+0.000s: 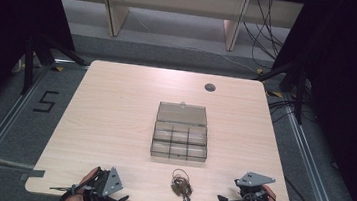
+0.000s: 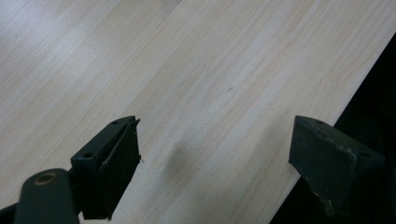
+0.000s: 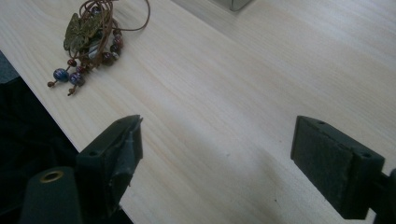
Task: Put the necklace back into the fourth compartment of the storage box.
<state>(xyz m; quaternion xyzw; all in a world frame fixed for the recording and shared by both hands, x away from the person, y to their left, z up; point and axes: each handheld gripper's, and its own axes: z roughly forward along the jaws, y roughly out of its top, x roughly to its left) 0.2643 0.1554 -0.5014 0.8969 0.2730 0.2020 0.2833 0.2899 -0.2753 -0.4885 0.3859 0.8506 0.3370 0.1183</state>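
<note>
1. At the near edge of the tabletop (image 1: 116, 104), toward its left corner, a hand holds the left gripper (image 1: 114, 200). In the left gripper view its two black jaws stand wide apart over bare wood beside the table's edge, with nothing between them.
2. Midway along the near edge lies a beaded cord necklace (image 1: 181, 184) in a loose heap: brown cord, dark beads and a brass-coloured pendant. Neither gripper touches it.
3. Behind the necklace, at the middle of the tabletop, sits a clear compartment box (image 1: 180, 142) with its lid (image 1: 182, 113) folded back toward the far edge. As far as the high view shows, its compartments look empty, though they are small.
4. Toward the near right corner a hand holds the right gripper (image 1: 222, 200), pointing left toward the necklace. In the right gripper view its jaws are spread wide and hold nothing; the necklace (image 3: 91, 35) lies ahead of them and off to the left of that view, well apart from the jaws.
5. Judged from this, the work looks barely begun: the box is open, while picking up the necklace and putting it in the box are not yet done.
</note>
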